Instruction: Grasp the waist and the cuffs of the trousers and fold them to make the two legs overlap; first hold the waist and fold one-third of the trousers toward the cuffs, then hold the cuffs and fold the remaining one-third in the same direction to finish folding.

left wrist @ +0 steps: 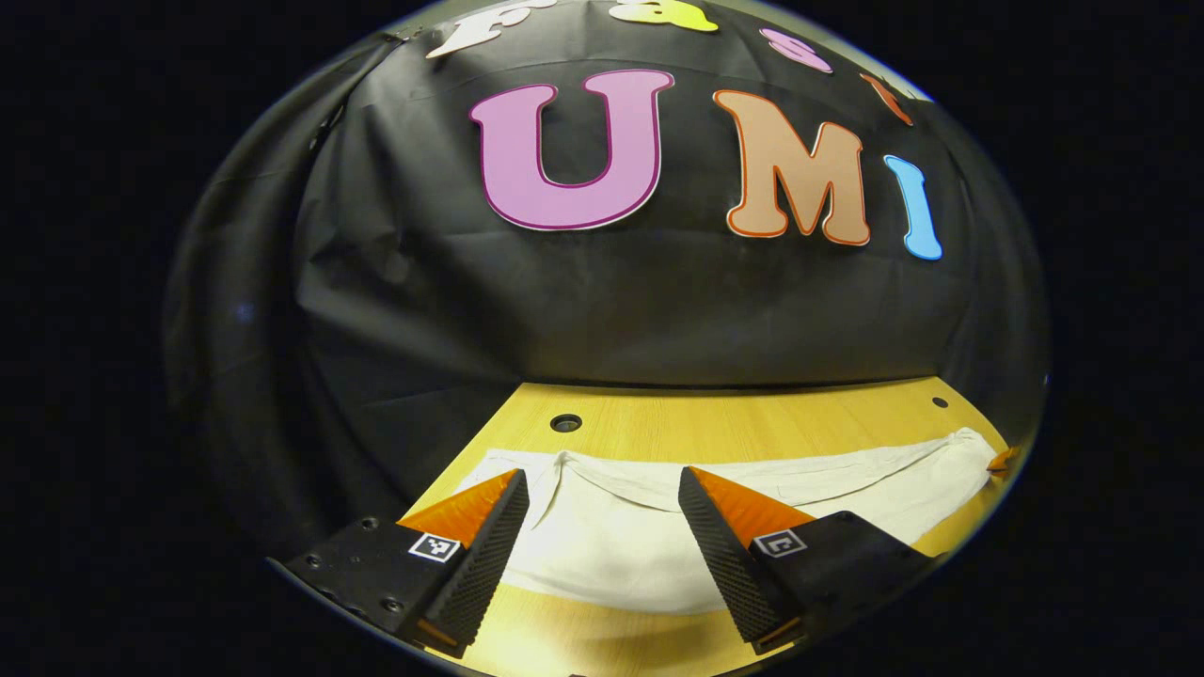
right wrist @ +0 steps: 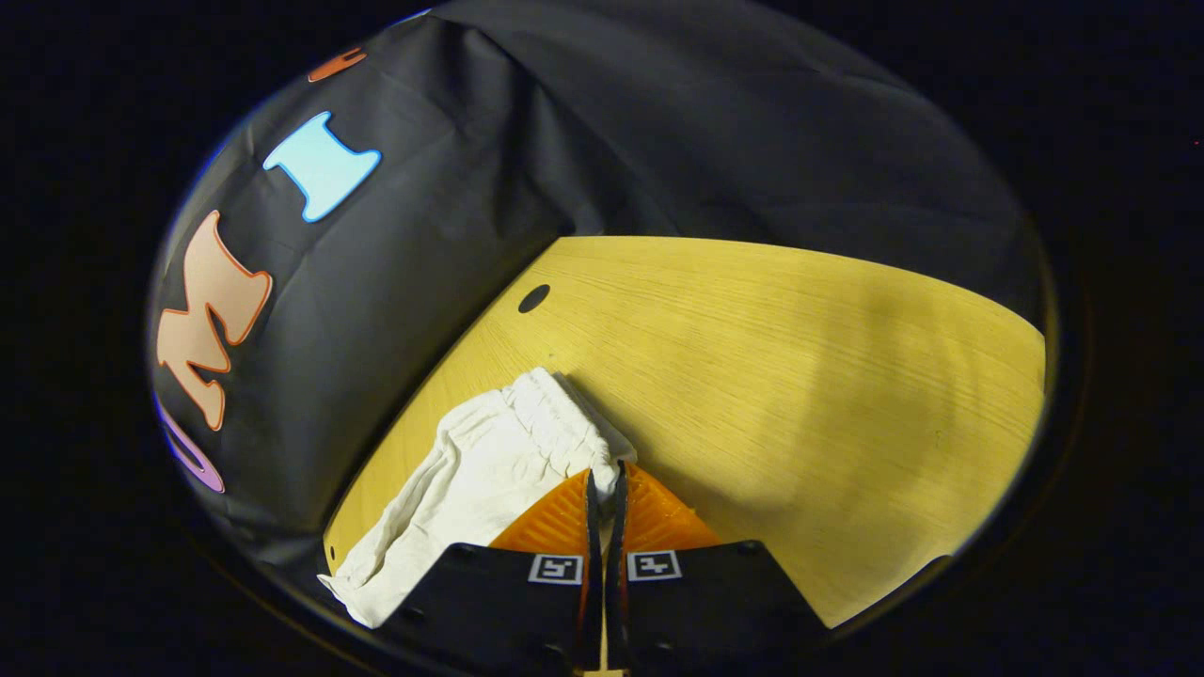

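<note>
I see the white trousers (left wrist: 658, 527) lying flat across the wooden table (left wrist: 752, 423). My left gripper (left wrist: 602, 489) hangs just above the cloth with its jaws apart. My right gripper (right wrist: 603, 480) is clamped together on the gathered waistband (right wrist: 555, 414) near the table's corner.

Each hand-held gripper (left wrist: 602, 489) (right wrist: 605, 489) bears black bodies, screws, apparently square tags.

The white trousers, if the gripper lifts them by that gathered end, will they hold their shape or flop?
Probably flop: the white trousers lie creased and sagging on the wooden table. They look like thin, light cloth. The right hand-held gripper seems shut on the gathered edge, so the rest would likely trail.
</note>
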`<state>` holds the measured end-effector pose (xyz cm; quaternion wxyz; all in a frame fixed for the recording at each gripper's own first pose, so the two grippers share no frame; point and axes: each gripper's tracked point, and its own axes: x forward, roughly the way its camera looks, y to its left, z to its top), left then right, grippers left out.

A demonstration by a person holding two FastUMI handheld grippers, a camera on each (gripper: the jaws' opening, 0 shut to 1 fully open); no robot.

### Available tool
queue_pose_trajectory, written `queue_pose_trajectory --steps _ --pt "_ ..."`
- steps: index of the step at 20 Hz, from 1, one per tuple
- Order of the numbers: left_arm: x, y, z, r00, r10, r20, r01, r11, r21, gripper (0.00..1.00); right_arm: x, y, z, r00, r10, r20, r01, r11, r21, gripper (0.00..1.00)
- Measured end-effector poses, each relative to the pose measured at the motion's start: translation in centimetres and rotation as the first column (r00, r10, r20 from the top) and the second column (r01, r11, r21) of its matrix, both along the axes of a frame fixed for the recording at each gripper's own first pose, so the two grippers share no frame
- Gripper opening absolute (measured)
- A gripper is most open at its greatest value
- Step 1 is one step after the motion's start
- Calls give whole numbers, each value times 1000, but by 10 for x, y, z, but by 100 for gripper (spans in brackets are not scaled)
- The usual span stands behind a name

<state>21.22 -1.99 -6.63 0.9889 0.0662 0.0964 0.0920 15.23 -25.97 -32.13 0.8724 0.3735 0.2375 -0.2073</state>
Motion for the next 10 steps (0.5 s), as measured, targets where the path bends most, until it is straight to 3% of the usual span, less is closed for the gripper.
queue_pose_trajectory --steps 6,10 --pt "-12 -7 7 999 -30 17 31 997 -69 96 15 23 72 988 95 125 -82 991 -102 3" --pt "-20 -8 6 998 -54 20 56 992 -111 95 35 70 138 955 189 227 -152 974 -170 3"
